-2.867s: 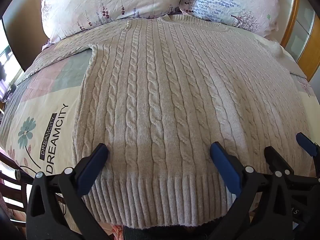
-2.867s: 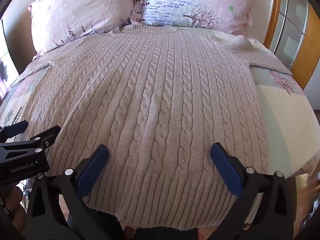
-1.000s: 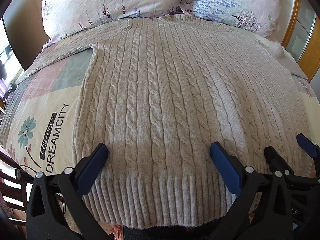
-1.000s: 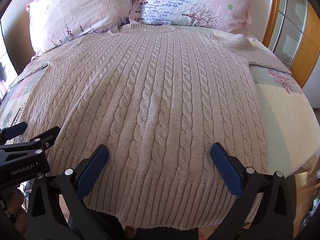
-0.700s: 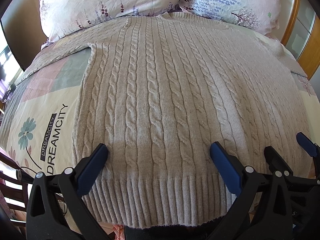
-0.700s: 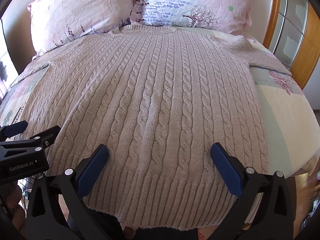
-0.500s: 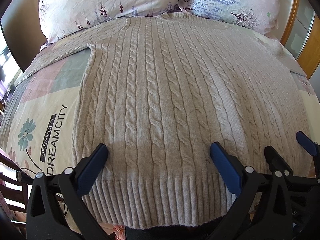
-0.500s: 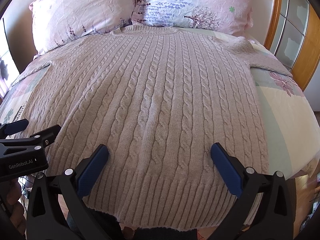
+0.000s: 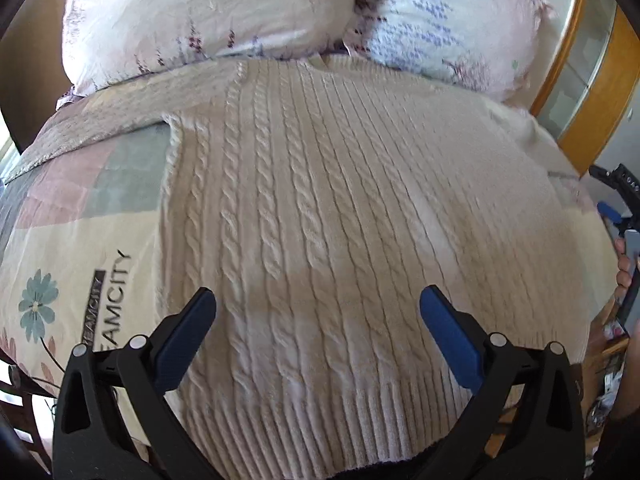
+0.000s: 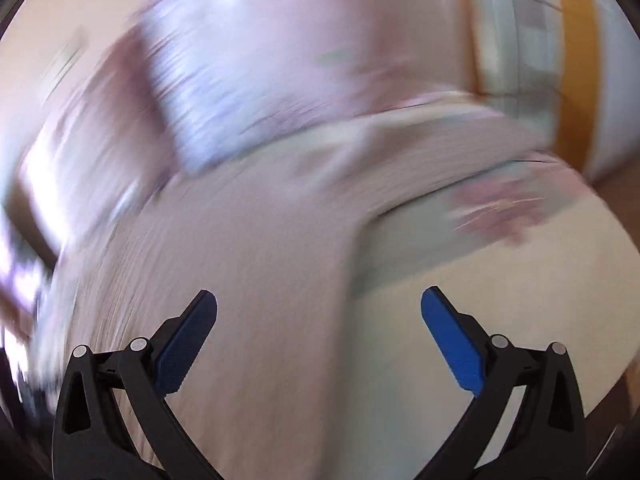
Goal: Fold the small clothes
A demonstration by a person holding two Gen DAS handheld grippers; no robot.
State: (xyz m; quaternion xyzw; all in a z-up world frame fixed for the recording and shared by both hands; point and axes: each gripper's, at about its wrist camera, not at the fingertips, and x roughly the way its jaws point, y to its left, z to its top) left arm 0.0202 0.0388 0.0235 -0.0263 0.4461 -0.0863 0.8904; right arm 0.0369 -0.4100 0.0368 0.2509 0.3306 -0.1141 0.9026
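Note:
A beige cable-knit sweater [image 9: 320, 208] lies flat on the bed, neck toward the pillows and ribbed hem toward me. My left gripper [image 9: 318, 308] is open and empty, held above the sweater's lower part near the hem. My right gripper [image 10: 319, 308] is open and empty; its view is badly blurred. It hovers over the sweater's right side [image 10: 256, 264], near its right edge and right sleeve [image 10: 432, 152]. The right gripper also shows at the far right edge of the left wrist view [image 9: 618, 200], off the bed's side.
Two floral pillows [image 9: 208, 20] lean at the head of the bed. The patterned bedsheet [image 9: 76, 248] with printed lettering lies bare left of the sweater. A wooden frame with glass panels [image 9: 588, 92] stands to the right. A dark chair back [image 9: 16, 400] is at the lower left.
My right gripper has swung fast to the right and up, away from the hem toward the sweater's right edge. My left gripper has shifted slightly rightward along the hem. Both stay open.

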